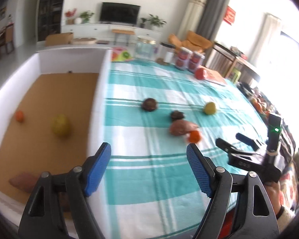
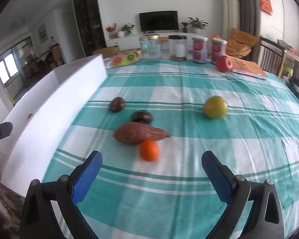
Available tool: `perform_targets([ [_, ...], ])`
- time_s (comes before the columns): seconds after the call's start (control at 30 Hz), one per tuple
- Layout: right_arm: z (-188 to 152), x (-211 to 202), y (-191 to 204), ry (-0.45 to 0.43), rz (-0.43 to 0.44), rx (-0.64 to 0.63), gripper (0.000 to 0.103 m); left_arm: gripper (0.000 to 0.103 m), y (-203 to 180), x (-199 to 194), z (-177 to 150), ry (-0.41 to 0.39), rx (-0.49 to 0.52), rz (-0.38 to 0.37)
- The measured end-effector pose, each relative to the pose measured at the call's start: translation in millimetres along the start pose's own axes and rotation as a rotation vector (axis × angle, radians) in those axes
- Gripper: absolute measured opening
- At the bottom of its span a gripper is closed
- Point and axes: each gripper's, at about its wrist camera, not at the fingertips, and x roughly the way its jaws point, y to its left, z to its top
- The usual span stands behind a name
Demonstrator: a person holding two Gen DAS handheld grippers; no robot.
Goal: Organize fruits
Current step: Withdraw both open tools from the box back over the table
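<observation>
On the checked cloth lie an orange (image 2: 149, 150), a sweet potato (image 2: 139, 133), two dark fruits (image 2: 142, 116) (image 2: 117, 104), a yellow-green fruit (image 2: 215, 107) and a red apple (image 2: 224, 63). The white box (image 1: 101, 91) at the left holds a small orange (image 1: 19, 116), a yellow fruit (image 1: 61, 127) and a sweet potato (image 1: 23, 181). My left gripper (image 1: 149, 149) is open and empty over the box's right wall. My right gripper (image 2: 151, 158) is open and empty, just short of the orange; it also shows in the left wrist view (image 1: 233, 141).
Jars and canisters (image 2: 199, 48), a fruit-print packet (image 2: 125, 58) and an orange booklet (image 2: 247, 65) stand along the table's far edge. The white box's wall (image 2: 49, 107) rises at the left of the cloth.
</observation>
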Motion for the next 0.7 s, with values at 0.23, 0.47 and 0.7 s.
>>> perform_targets([
  [0.23,-21,0,-100,0.019,-0.111,0.330,0.100,0.080,-64,87,-23,0.162,0.104,-0.074],
  [0.47,-28,21,-109,0.087,-0.228,0.372,0.101,0.080,-41,128,-33,0.136,0.165,0.114],
  [0.7,-28,34,-97,0.129,-0.300,0.293,0.103,0.083,-35,133,-33,0.107,0.177,0.149],
])
